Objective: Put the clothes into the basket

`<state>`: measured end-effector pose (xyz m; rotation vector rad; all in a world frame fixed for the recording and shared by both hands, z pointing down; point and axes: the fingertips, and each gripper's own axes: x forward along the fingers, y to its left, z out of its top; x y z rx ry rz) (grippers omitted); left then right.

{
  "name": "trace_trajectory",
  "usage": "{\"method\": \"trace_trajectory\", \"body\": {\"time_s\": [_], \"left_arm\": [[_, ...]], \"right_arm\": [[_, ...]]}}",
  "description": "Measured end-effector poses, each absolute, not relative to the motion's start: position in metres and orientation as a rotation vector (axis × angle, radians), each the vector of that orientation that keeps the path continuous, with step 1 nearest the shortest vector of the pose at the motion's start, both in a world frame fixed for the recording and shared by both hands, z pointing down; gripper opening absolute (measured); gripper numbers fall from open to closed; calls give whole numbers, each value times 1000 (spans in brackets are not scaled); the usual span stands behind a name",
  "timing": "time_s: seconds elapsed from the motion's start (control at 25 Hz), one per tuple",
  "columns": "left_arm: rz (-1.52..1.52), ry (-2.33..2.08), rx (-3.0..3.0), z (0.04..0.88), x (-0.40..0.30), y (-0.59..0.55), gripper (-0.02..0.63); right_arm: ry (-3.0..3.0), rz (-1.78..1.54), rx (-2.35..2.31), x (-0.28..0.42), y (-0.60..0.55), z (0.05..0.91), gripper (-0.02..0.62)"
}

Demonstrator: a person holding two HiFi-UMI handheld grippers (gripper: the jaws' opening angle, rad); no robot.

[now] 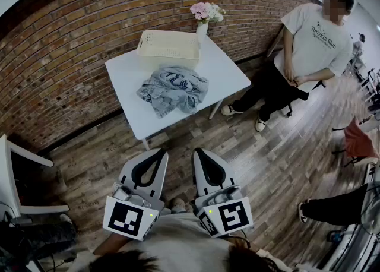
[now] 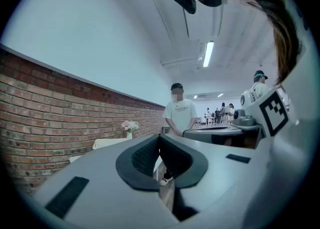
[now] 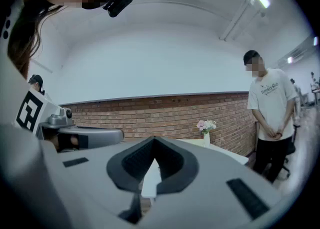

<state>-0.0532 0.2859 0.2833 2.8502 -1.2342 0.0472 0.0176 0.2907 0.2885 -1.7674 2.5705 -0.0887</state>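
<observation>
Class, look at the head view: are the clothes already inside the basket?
No, the clothes lie crumpled on the table, outside the basket.

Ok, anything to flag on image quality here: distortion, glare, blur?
Head view: heavy fisheye bows the brick wall into an arc; light is even, the clothes on the table sharp. Left gripper view: black round vignette, ceiling light bright without flare, left claw slightly soft up close. Right gripper view: same vignette, right claw likewise soft.
</observation>
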Motion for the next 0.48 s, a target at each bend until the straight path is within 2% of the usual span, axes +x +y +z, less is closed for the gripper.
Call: {"method": "trace_trajectory", "body": {"time_s": [0.48], "left_arm": [[53, -1190, 2856, 288, -62, 273, 6]], "right_arm": [[2527, -119, -1832, 11, 281, 294, 5]]}}
